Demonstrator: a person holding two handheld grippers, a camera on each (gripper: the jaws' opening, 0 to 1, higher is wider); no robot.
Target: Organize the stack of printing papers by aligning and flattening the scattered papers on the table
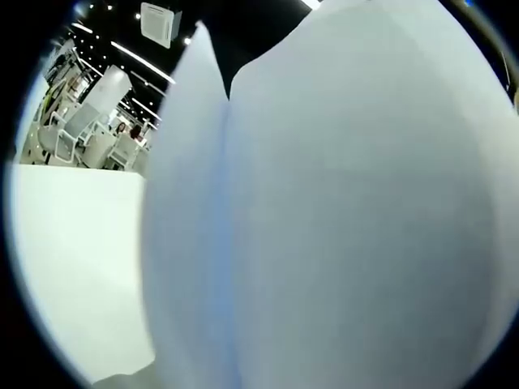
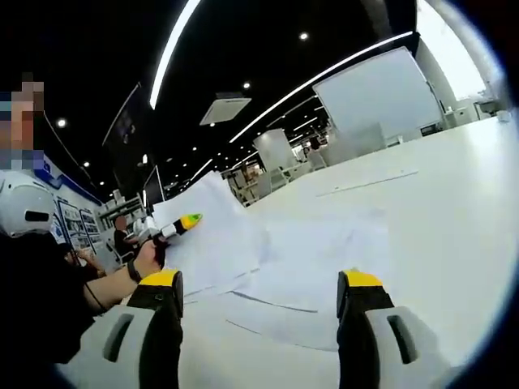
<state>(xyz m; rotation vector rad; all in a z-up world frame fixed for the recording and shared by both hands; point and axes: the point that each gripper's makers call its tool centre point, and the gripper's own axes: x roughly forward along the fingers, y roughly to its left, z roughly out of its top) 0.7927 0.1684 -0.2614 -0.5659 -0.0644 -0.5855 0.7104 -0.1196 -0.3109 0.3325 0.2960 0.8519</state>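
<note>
Lifted sheets (image 1: 340,211) close against the left lens, presumably raised for squaring; left gripper (image 2: 188,220) clamped on them; right gripper (image 2: 259,300) spread wide above scattered papers (image 2: 316,251) on table (image 2: 454,178).

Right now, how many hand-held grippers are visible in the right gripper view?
2. The right hand-held gripper rises from the bottom, jaws apart over the table; the left hand-held gripper is at mid-left, against the lifted papers.

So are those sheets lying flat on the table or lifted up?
Partly lifted. In the right gripper view the left gripper holds some papers raised off the table; other sheets lie flat.
</note>
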